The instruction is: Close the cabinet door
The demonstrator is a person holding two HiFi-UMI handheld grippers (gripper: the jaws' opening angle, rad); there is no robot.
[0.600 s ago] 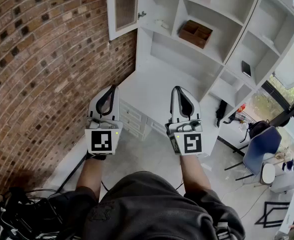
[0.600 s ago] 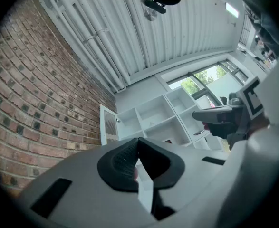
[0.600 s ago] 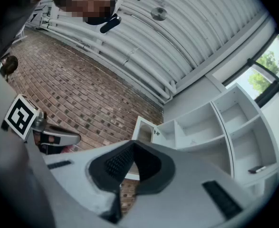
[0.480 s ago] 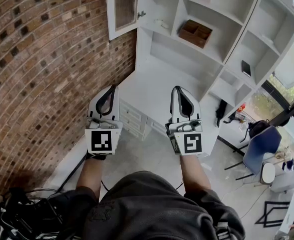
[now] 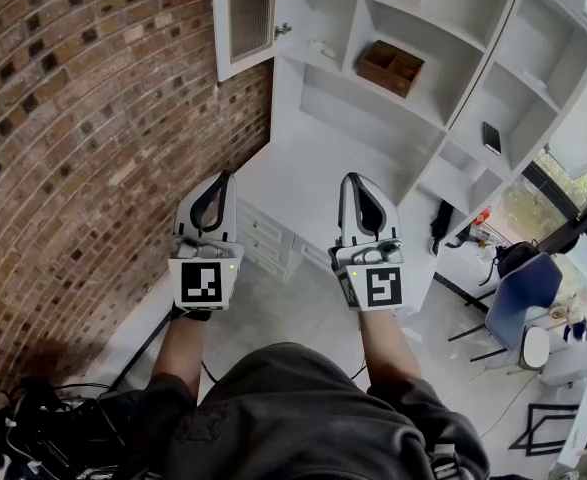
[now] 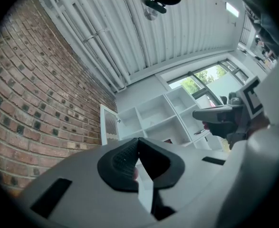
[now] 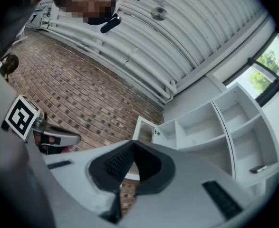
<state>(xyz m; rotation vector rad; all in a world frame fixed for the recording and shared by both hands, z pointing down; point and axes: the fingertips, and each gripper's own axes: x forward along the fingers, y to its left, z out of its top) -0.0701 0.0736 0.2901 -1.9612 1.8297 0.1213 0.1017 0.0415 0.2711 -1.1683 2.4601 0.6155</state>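
The white cabinet door (image 5: pixel 245 18) with a mesh panel stands swung open at the upper left of the white shelf unit (image 5: pixel 373 118), next to the brick wall. Both grippers are held side by side well below it, pointing up toward the shelves and touching nothing. My left gripper (image 5: pixel 219 178) is shut with nothing between its fingers. My right gripper (image 5: pixel 358 179) is shut and empty too. The left gripper view shows the door (image 6: pixel 109 127) far ahead past the closed tips (image 6: pixel 138 140). In the right gripper view the door (image 7: pixel 144 130) lies beyond the closed tips (image 7: pixel 132 144).
A brick wall (image 5: pixel 93 118) runs along the left. A wooden box (image 5: pixel 390 66) and a dark book (image 5: pixel 491 136) sit on shelves. White drawers (image 5: pixel 263 236) lie below. A blue chair (image 5: pixel 518 303) stands at the right, cables (image 5: pixel 33 428) at the lower left.
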